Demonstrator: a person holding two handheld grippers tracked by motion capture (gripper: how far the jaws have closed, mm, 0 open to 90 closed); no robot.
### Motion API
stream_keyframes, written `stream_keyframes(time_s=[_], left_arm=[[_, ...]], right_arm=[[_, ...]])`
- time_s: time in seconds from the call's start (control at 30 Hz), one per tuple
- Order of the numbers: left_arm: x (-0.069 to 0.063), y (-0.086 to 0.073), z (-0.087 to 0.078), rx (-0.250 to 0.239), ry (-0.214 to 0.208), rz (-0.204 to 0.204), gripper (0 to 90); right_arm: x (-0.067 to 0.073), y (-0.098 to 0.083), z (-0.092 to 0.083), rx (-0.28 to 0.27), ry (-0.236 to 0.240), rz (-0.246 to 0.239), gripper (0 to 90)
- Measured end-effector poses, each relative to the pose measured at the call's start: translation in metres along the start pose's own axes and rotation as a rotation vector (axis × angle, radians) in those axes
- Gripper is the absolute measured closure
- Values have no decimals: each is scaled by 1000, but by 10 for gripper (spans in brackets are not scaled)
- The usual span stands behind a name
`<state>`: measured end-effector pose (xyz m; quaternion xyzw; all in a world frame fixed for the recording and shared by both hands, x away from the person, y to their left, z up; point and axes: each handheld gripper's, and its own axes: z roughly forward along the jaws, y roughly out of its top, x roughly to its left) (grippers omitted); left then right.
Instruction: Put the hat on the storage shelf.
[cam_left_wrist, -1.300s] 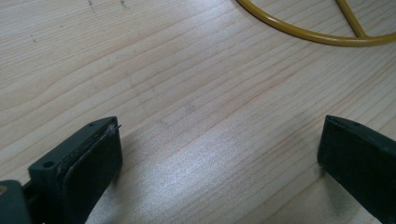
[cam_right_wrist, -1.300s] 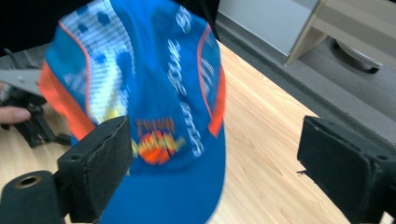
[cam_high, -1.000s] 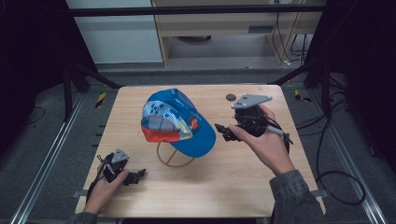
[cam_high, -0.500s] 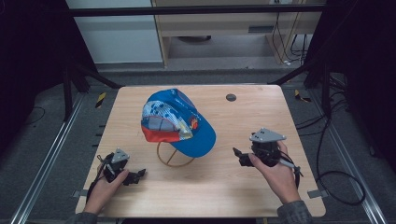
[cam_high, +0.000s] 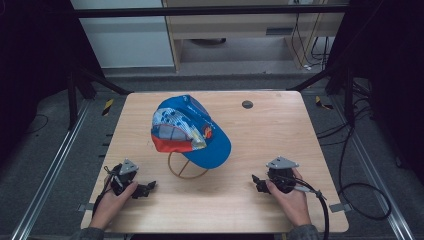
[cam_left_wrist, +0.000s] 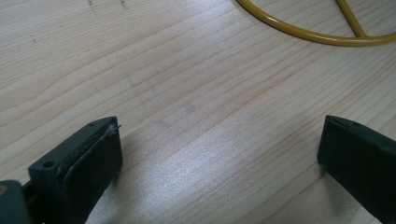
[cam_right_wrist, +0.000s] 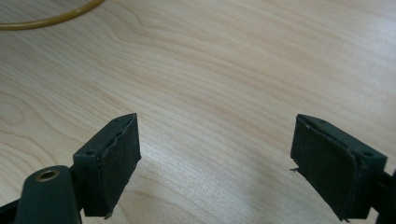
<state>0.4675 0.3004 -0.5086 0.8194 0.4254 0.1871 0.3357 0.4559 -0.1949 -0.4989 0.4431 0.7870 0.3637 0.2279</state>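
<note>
Since a second ago my right gripper (cam_high: 258, 183) dropped near the table's front edge, both grippers wide and empty, left gripper (cam_high: 145, 189) resting, blue fabric cap (cam_high: 192, 131) on yellow wire stand (cam_high: 186, 169) between.

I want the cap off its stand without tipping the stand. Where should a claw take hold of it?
Probably the blue cap's brim, from the right claw's side: it is flat and thin, juts free of the yellow wire stand toward the near right, and fits between open jaws.
</note>
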Motion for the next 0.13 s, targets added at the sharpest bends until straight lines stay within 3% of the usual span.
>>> stream_keyframes(time_s=[0.13], left_arm=[[0, 0, 0, -1, -1, 0, 0]], right_arm=[[2, -8, 5, 12, -6, 16, 160]])
